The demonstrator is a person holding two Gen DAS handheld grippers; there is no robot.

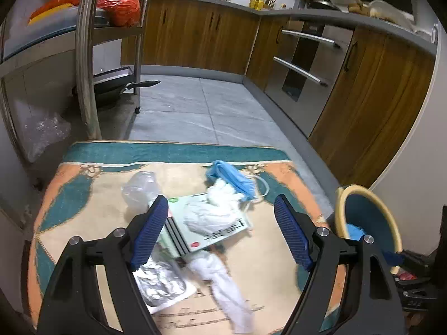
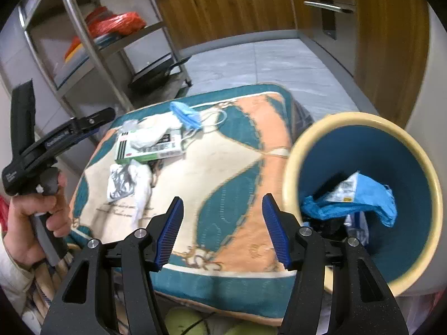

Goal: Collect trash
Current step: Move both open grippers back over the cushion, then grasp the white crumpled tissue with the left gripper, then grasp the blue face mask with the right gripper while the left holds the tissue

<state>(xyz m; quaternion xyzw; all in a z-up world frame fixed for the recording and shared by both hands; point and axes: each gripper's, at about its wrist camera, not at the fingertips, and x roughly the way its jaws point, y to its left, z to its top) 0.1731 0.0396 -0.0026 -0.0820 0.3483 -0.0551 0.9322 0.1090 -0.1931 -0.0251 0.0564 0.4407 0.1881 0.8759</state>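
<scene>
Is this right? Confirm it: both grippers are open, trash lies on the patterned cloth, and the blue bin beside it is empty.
One thing is wrong: the blue bin is not empty. The right wrist view shows crumpled blue material and a printed packet inside it. The rest holds: the left gripper and right gripper are open, and trash lies on the patterned cloth.

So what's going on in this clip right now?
A person with two handheld grippers is clearing trash off a patterned mat. Both the left gripper and the right gripper are open and empty. A box, tissues and a blue mask remain on it; the bin already holds blue trash.
</scene>
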